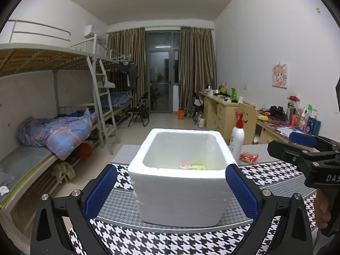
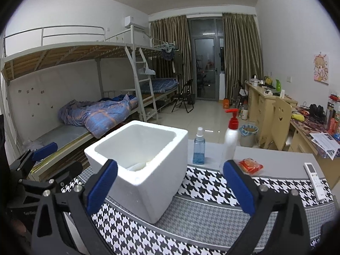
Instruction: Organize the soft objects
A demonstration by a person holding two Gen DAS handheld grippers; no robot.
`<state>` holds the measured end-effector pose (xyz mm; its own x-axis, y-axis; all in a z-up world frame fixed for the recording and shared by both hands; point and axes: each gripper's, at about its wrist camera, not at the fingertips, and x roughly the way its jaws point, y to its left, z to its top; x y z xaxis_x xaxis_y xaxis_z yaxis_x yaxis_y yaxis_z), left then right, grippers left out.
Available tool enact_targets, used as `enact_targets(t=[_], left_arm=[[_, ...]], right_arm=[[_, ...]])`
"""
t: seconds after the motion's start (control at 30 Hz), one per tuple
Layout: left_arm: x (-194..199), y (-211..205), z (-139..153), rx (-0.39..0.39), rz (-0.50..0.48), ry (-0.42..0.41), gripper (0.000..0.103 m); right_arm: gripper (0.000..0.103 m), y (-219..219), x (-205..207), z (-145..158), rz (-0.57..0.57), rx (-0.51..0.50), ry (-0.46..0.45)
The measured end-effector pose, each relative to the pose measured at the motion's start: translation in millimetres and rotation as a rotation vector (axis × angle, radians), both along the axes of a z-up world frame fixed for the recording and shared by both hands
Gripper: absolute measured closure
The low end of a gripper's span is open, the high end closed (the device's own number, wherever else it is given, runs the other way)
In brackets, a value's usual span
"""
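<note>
A white foam box (image 1: 178, 199) stands on the houndstooth table cloth (image 1: 191, 240), and a green and pink packet (image 1: 192, 167) lies inside it. A red packet (image 1: 248, 157) lies on the grey table top to the box's right. My left gripper (image 1: 171, 167) is open and faces the box's front wall, its blue pads wide apart and clear of it. My right gripper (image 2: 170, 165) is open too, aimed at the box's (image 2: 148, 180) near right corner with nothing gripped. The red packet (image 2: 250, 165) lies just beyond its right finger.
A white pump bottle (image 2: 230, 140) and a blue spray bottle (image 2: 199, 148) stand behind the box. A remote control (image 2: 314, 178) lies at the table's right edge. Bunk beds (image 2: 95, 114) fill the left wall and desks (image 2: 265, 104) the right. A hand (image 1: 323, 210) holds the right gripper (image 1: 280, 141).
</note>
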<state>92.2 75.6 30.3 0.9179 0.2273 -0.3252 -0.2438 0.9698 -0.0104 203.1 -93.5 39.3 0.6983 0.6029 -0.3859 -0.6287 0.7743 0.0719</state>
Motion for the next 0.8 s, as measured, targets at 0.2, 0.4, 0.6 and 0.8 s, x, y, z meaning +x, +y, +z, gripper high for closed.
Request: enact_targets(t=[0.2,0.4,0.6,0.8], left_arm=[[-5,-10,3,0.007,-0.018,-0.011,0.001],[-10,-18,6,0.011,-0.027,-0.019,0.001],[-15,-26,8,0.012,-0.044,-0.03,0.001],[-21,-33,6,0.007,-0.054,-0.035,0.001]], right_arm=[[0.001,-20,-10,-2,-0.03,0.006,-0.018],[0.001,-41,-19,-7,-0.057,0.033,-0.029],[0.001,-49,-27,-12,-0.064,0.033,-0.036],[0.001,-61,-35,-16,-0.083,0.05,-0.044]])
